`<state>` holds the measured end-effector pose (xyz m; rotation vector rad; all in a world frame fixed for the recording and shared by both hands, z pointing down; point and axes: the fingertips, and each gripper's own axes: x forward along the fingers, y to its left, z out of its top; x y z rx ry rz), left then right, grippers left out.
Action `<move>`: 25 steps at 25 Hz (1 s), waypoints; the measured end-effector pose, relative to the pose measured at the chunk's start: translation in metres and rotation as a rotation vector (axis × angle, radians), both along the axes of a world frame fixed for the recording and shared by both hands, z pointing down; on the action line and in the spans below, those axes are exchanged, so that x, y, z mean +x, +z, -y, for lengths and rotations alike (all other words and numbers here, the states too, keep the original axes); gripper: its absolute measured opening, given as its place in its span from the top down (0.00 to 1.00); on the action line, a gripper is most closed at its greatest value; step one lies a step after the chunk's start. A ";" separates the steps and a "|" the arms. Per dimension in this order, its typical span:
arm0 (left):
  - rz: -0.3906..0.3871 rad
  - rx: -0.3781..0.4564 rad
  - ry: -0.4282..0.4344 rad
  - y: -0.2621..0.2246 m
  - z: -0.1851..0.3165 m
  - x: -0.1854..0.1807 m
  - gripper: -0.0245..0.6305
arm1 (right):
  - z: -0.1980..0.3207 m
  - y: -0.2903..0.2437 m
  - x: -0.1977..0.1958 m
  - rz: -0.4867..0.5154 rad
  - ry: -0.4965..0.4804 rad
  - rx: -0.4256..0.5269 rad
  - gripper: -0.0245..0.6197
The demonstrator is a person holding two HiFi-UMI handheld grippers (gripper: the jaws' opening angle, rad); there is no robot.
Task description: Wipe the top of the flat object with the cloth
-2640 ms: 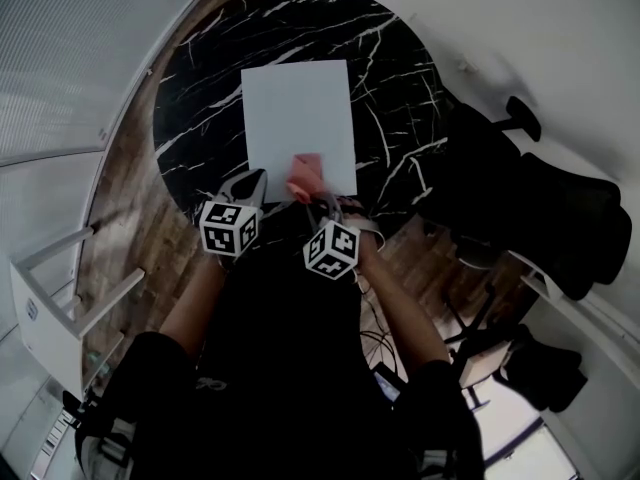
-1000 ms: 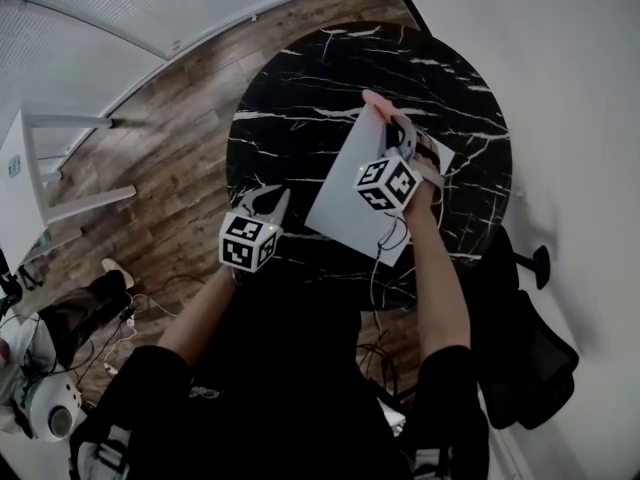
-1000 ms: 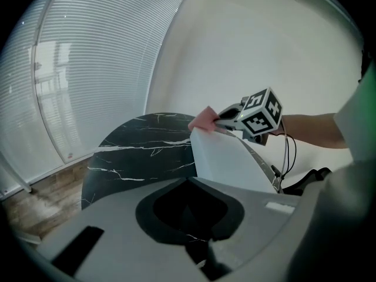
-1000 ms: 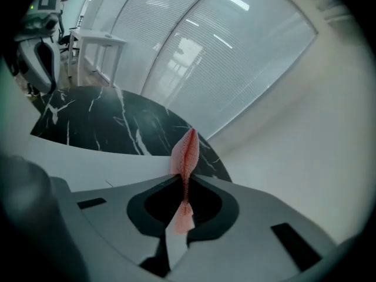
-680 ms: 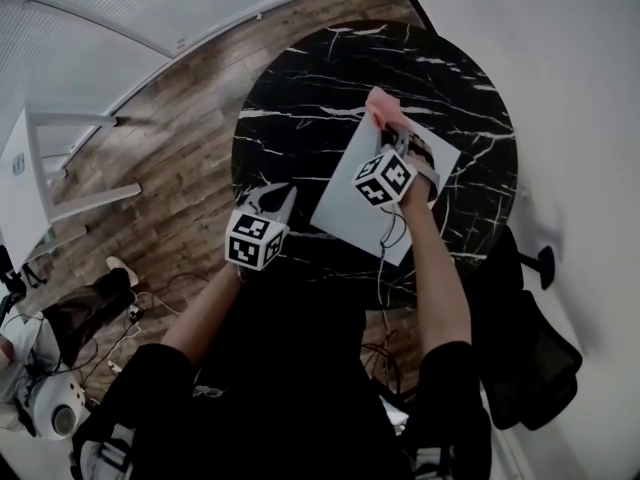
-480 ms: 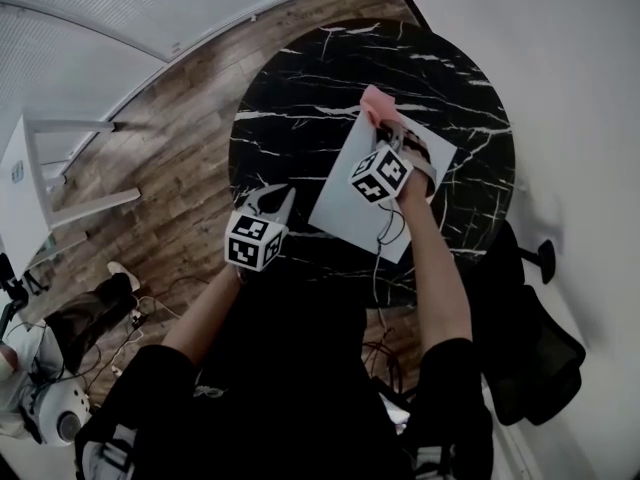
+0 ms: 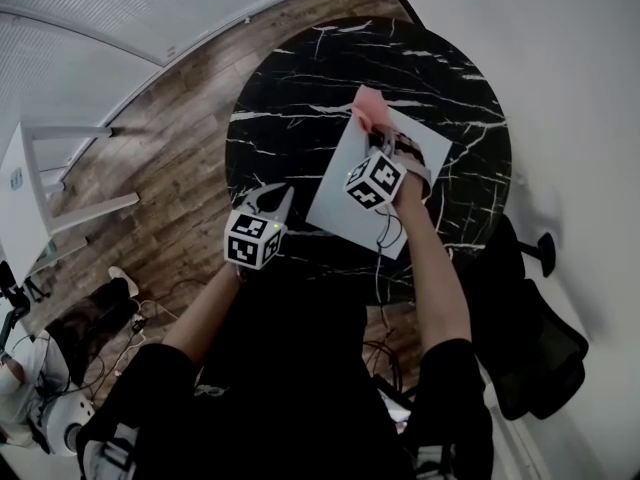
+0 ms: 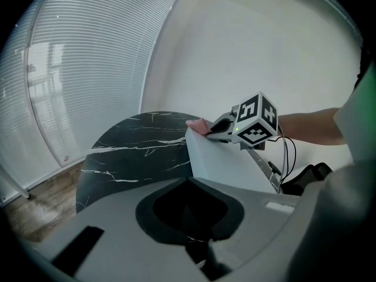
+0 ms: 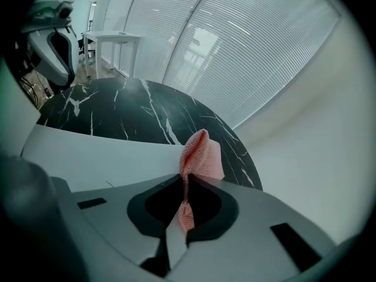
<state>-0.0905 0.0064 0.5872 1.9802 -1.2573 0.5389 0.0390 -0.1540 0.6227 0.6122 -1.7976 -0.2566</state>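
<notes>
Plainly the right hand-held gripper (image 7: pixel 384 145), clamped on the cloth (image 7: pixel 368 108), sat at the far corner of the flat object (image 7: pixel 345 196) — its surface ran back toward me on the table (image 7: pixel 280 88); the left hand-held gripper (image 7: pixel 268 197), jaws together, hung farther off.

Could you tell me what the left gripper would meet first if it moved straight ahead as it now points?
Most likely the near edge of the white flat board on the black marble table; the left gripper aims at it, though depth is unclear.

cloth (image 9: pixel 200 154): end hidden between jaws | flat object (image 7: pixel 335 198): corner likely under arm (image 7: pixel 432 263)
</notes>
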 end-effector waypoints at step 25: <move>-0.015 0.003 0.040 0.001 0.001 0.011 0.96 | -0.049 0.001 -0.001 0.019 -0.017 -0.089 0.95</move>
